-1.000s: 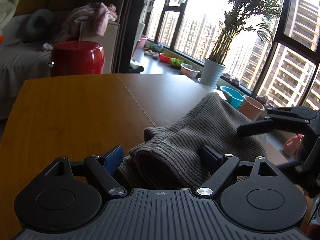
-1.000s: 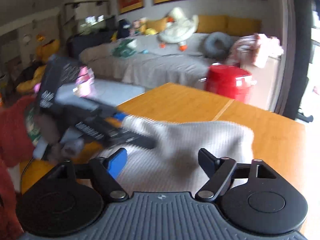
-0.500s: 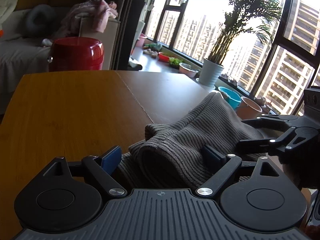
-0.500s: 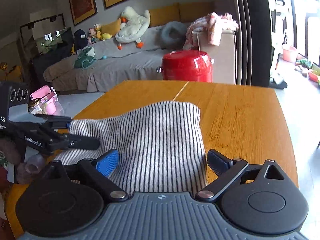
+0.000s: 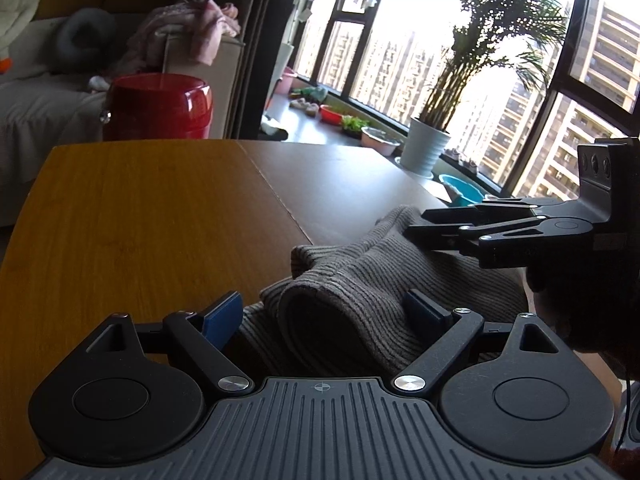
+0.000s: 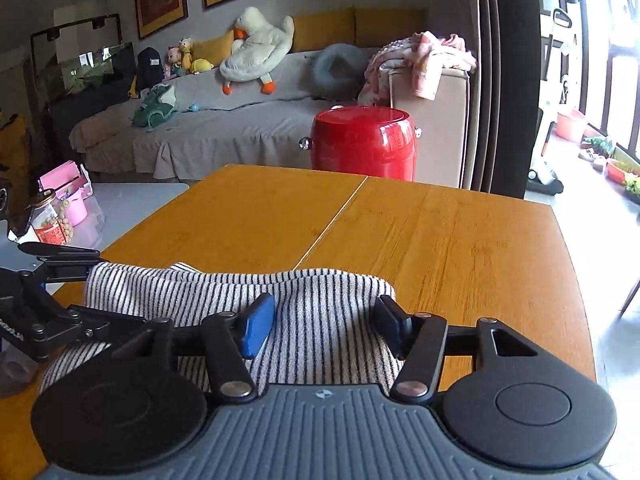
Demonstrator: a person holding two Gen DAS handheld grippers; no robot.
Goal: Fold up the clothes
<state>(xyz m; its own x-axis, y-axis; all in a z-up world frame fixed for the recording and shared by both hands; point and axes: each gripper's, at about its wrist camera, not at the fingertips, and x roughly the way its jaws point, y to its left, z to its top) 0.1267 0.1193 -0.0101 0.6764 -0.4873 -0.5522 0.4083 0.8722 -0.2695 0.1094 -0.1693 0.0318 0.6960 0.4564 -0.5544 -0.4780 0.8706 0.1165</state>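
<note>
Behind the wooden worktop [image 6: 460, 248] stand a red drum-shaped container [image 6: 362, 142] and a grey sofa [image 6: 224, 128] carrying a plush duck [image 6: 256, 50]. On the near part of the worktop lies the striped knit garment [image 6: 320, 320], bunched into folds; the left gripper [image 5: 332, 312] sits over its near edge with fingers [image 5: 222, 314] wide apart and a rolled fold between them, the pads not pressing it. The right gripper [image 6: 324, 326] is at the garment's right-hand end, its fingers [image 6: 256, 326] having just been closing with striped cloth between them, though a gap remains and no clamping is visible.
</note>
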